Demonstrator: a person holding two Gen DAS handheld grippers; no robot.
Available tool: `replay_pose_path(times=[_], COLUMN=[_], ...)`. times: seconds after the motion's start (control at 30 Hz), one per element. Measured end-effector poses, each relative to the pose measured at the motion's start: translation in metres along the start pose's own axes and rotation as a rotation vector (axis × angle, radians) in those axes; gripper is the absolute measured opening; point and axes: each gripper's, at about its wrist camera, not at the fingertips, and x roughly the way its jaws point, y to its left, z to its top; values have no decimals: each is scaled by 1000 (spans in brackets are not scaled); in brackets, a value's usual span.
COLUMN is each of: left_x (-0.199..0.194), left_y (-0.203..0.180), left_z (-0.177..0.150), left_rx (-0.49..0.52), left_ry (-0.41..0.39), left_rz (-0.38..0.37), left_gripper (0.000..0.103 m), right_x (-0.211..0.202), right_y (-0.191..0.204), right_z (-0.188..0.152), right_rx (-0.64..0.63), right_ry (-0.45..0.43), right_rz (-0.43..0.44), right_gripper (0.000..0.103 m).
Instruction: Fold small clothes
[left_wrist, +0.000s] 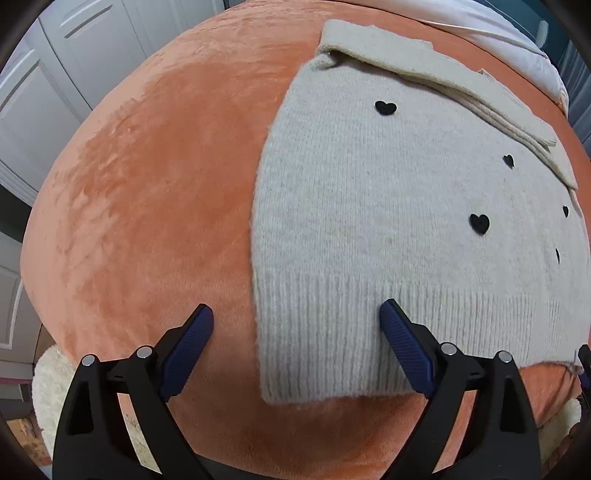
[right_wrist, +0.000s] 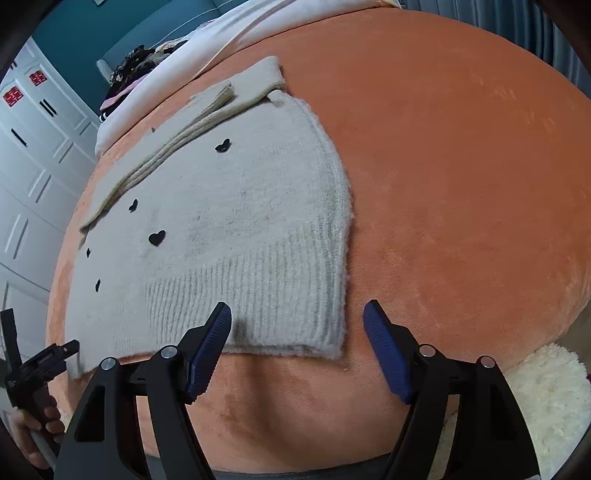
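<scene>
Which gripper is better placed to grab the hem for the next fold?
Neither clearly. The left gripper and right gripper are both open, each straddling a hem corner of the sweater; probably both grab together.

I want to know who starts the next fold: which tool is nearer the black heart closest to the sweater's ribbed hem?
Left, by a little. The left tool straddles the sweater's near-left corner, heart just up-right. The right tool straddles the opposite corner, that heart farther up-left.

sweater (left_wrist: 388, 221): flat on orange blanket (left_wrist: 147, 184) | left hand-held gripper (left_wrist: 297, 314): jaws apart, empty
</scene>
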Motion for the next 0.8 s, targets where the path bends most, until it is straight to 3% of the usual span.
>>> replay_pose_path(times=[0.17,0.33,0.4,0.43,0.47,0.5,0.53,0.63,0.8], left_x=[6,10,6,4,3,3,3,-12,-63], left_y=[2,5,6,5,5,5,7,15,25], left_z=[0,9,15,19,22,25,29,33,18], left_rx=[-41,-91,-103,-104,-103,-106,-119,-163,-154], left_ry=[22,34,19,13,15,21,35,20,-28], left_rz=[-29,-148,-222,-259,-280,-301,-337,-406,-456], left_gripper=[94,95,84,69,48,36,13,12,11], right_x=[6,13,17,18,20,22,24,11,-47], right_y=[8,13,14,14,15,15,15,13,21], right_z=[0,8,14,17,21,25,29,38,42], right_rx=[1,19,37,43,50,64,86,145,102], right_ry=[-4,-6,-9,-12,-7,7,17,-25,-92], right_rz=[14,45,70,83,94,117,142,221,316], right_gripper=[74,74,69,62,44,21,13,12,10])
